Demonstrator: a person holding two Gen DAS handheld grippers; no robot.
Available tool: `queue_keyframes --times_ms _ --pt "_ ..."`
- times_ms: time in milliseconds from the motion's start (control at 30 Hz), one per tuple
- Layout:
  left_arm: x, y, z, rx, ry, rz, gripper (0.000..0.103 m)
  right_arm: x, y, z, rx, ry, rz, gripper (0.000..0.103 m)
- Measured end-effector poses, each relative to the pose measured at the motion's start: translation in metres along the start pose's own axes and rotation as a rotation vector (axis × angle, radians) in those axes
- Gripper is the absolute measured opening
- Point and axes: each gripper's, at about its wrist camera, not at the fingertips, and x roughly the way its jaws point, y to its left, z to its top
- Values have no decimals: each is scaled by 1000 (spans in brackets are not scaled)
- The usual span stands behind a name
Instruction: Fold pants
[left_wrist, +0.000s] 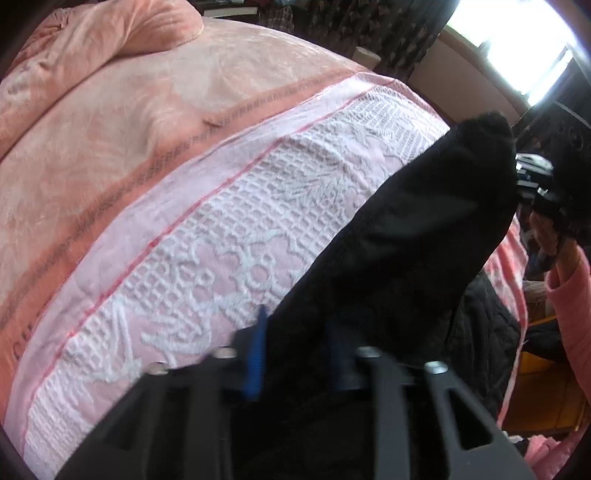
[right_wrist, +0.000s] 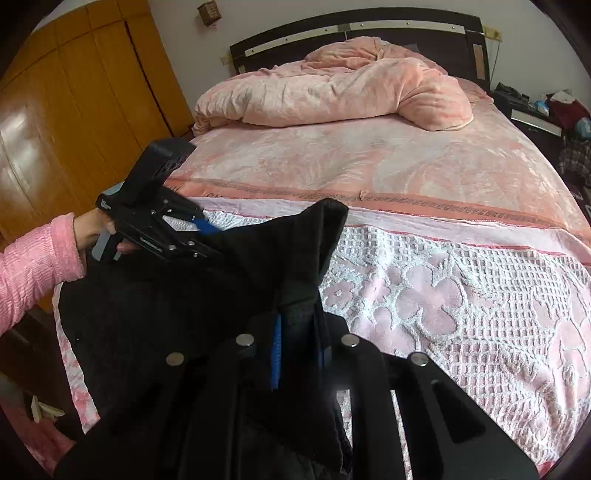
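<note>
The black pants (right_wrist: 192, 295) hang stretched between my two grippers above the foot of the bed. My left gripper (left_wrist: 295, 343) is shut on one end of the pants (left_wrist: 399, 229), its blue pads pressed on the cloth. My right gripper (right_wrist: 299, 350) is shut on the other end, with cloth bunched between its blue pads. In the right wrist view the left gripper (right_wrist: 212, 234) comes in from the left, held by a hand in a pink sleeve. In the left wrist view the right gripper body shows at the far right edge; its tips are hidden by cloth.
The bed carries a pink and white textured cover (right_wrist: 461, 288) near its foot and a peach blanket (right_wrist: 351, 166) beyond. A rumpled pink duvet (right_wrist: 332, 88) lies by the dark headboard. A wooden wardrobe (right_wrist: 74, 110) stands on the left, a cluttered nightstand (right_wrist: 535, 110) on the right.
</note>
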Motion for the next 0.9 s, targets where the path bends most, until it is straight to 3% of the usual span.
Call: queue_keyframes --times_ms 100,200,300,400,633,900 --pt "-16 -3 -9 -26 -60 39 8 -5 3 1 7 -15 -4 13" --pt "-44 -18 -12 -37 -162 186 7 -11 8 4 20 -41 -33 11" --pt "-86 -58 -16 -24 -309 522 7 -20 18 12 33 -94 -63 6" --pt "-100 -100 -36 14 -386 717 7 -26 27 13 33 -129 -78 5" --pt "-67 -172 -103 71 -382 738 7 -41 33 -43 95 -112 -82 4" --pt "-48 -252 -169 92 -389 704 7 -75 48 -122 154 -100 -113 4"
